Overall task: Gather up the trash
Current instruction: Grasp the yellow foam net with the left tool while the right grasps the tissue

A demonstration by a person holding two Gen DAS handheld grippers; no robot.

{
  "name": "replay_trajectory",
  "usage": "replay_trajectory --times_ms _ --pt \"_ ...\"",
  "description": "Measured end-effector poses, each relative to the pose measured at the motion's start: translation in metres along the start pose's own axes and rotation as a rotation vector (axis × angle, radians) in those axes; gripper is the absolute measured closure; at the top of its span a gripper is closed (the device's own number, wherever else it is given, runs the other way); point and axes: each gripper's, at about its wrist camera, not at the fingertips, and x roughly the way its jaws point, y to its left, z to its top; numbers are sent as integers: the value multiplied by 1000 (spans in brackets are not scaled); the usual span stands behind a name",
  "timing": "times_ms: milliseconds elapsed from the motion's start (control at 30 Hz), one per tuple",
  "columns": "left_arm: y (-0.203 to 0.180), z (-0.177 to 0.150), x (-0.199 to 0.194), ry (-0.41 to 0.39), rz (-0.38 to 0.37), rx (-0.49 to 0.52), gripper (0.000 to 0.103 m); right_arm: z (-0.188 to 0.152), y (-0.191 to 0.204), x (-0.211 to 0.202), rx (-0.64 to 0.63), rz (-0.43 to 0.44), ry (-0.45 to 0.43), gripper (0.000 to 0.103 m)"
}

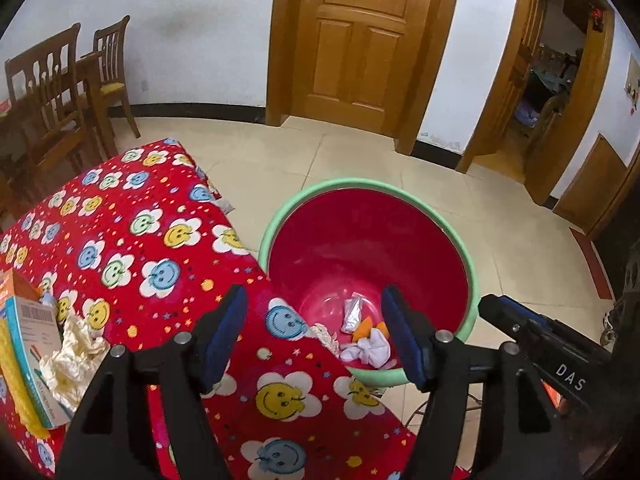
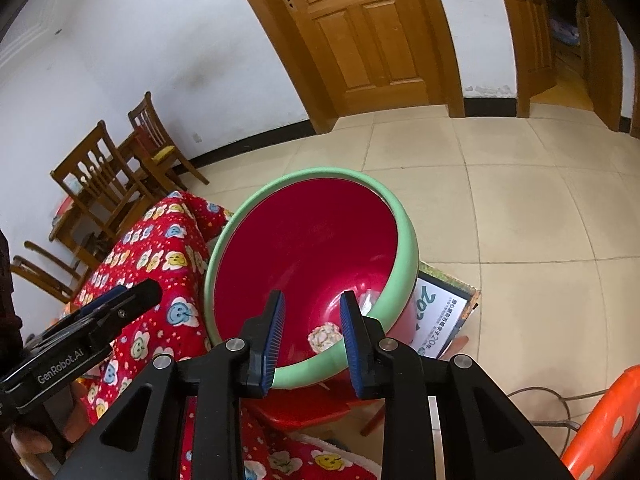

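**Both grippers empty over the basin**

Left gripper spread wide, nothing between the blue pads, hanging over the edge of the red flowered tablecloth where it meets the basin. Just ahead and below, down on the basin's red floor: a white crumpled tissue, an orange scrap, a silvery wrapper. Off to the left side on the cloth, more to collect: crumpled yellowish paper against a cardboard box. Right gripper narrowly parted, holding nothing, aimed into the same basin, a patterned wad showing between its pads on the bottom below.

Risks from here, as a guess: the two grippers close together, likely to knock on any swing toward the paper. Basin perched on a red stool, tilted, rim beside the cloth; a bump could tip it and spill everything. Light paper apt to slip from a shallow pinch.
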Motion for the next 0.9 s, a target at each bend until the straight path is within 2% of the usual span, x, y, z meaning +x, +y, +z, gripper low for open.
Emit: replay_trajectory --times_ms 200,367,400,467,500,900 --pt "14 -6 -10 8 16 -46 34 -2 9 -10 -7 19 -10 74" --pt "23 -12 -30 -20 40 -46 34 -4 21 -19 -27 53 -25 72" --pt "27 -14 -36 -26 50 -51 34 -5 25 -21 -33 62 -26 71" --pt "34 -17 -44 -33 64 -64 34 -8 30 -23 -39 75 -28 60" --pt "37 -18 -47 -34 70 -71 34 -9 33 -25 -42 84 -29 59" --pt "100 -39 -94 -77 206 -216 34 -22 65 -21 -84 130 6 59"
